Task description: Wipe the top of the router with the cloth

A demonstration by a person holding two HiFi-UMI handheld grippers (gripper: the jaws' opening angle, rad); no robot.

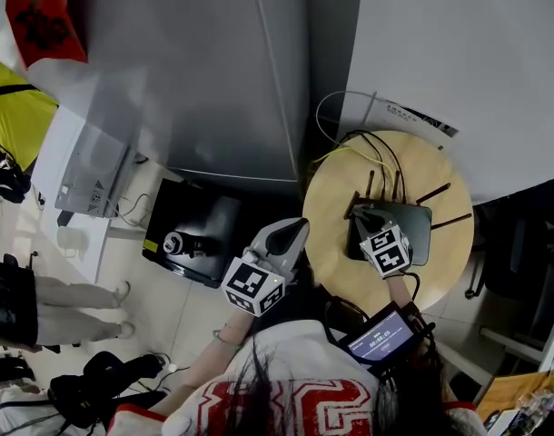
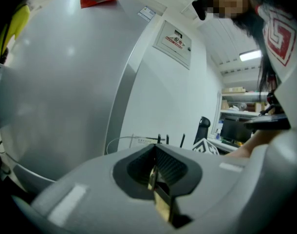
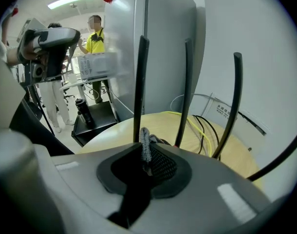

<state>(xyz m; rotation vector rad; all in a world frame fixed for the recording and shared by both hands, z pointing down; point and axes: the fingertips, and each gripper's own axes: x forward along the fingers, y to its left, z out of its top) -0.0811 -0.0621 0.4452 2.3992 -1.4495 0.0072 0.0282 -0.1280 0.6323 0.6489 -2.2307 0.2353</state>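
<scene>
The black router [image 1: 411,232] lies on a round wooden table [image 1: 336,207], its thin antennas [image 3: 140,87] standing up at the far edge. My right gripper [image 1: 368,219] rests over the router's left part, shut on a small grey cloth [image 3: 146,146] that sticks up between the jaws, just short of the antennas. In the right gripper view the router's body is hidden under the gripper. My left gripper [image 1: 291,232] hangs off the table's left edge, away from the router, with its jaws [image 2: 153,173] shut and nothing in them.
Yellow and black cables [image 1: 372,153] run across the table behind the router. A tall grey cabinet [image 1: 213,71] stands to the left, and a low black stand [image 1: 191,239] holding a bottle sits below it. A small screen [image 1: 379,337] sits near my body. People stand at the far left.
</scene>
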